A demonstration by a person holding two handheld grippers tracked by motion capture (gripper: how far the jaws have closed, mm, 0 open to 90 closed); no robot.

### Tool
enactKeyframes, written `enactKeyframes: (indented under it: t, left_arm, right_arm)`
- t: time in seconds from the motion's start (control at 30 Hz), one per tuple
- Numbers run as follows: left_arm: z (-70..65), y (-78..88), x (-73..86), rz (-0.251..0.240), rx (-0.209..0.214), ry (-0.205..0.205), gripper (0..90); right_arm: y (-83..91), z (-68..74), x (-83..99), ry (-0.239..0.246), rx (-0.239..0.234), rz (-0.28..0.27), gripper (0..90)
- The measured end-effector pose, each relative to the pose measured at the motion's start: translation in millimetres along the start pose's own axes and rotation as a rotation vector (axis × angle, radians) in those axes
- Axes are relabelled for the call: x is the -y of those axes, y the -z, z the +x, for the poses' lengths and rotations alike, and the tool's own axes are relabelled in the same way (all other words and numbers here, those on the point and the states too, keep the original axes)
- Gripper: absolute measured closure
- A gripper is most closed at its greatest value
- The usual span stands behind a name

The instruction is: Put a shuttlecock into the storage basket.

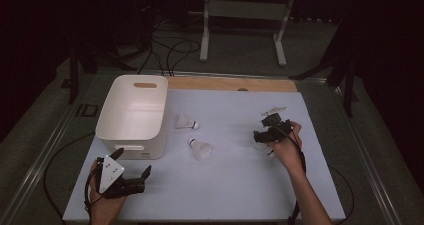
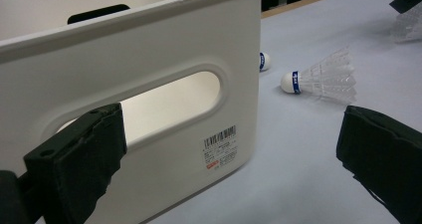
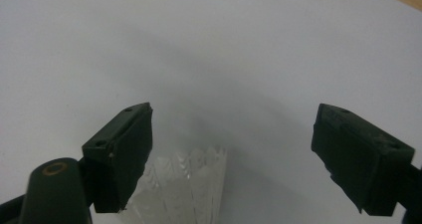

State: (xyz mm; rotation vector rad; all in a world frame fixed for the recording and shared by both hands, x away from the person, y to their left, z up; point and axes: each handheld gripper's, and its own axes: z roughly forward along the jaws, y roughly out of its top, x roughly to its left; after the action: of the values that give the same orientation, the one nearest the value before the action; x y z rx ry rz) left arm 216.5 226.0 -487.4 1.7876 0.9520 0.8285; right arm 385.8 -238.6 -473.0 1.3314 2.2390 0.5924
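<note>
- Work in hand is judged to be gathering shuttlecocks into the white bin (image 1: 131,116); by the pictures nothing has been dropped in so far.
- Bin is set at the left of the white desk (image 1: 225,185); what can be seen of its inside looks empty, though the near part of the floor is hidden by the front wall.
- Two shuttlecocks are lying loose on the desk: one (image 1: 187,121) just right of the bin, another (image 1: 201,148) nearer the person, both apart from the bin and from each other.
- In the left claw view the nearer one (image 2: 322,77) is seen on its side, white cork with a blue band; only the cork tip of the farther one (image 2: 264,61) is seen past the bin's corner.
- A third shuttlecock (image 3: 184,189) is being reached for by the right claw (image 3: 231,159): feathers are seen between the jaws, low and closer to the left jaw.
- Right claw jaws are held wide apart; pads are not pressed on the feathers, so nothing is gripped yet.
- Left claw (image 2: 224,164) is held low at the bin's front wall, jaws spread wide, nothing held; handle slot and barcode label are faced.
- Left to do, as judged: third shuttlecock to be gripped and carried to the bin, then the other two.
</note>
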Motion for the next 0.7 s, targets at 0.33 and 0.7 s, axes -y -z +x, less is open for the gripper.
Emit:
enactKeyframes:
  t: [0.33, 0.7]
  left_arm:
    - [-0.1, 0.1, 0.1, 0.000, -0.002, 0.000, 0.0]
    - [-0.7, -0.7, 0.1, 0.001, -0.007, 0.001, 0.0]
  right_arm:
    - [13.3, -2.9, 10.6, -0.001, 0.015, 0.013, 16.2]
    - [33.0, -10.6, 26.8, -0.002, 0.040, 0.008, 29.1]
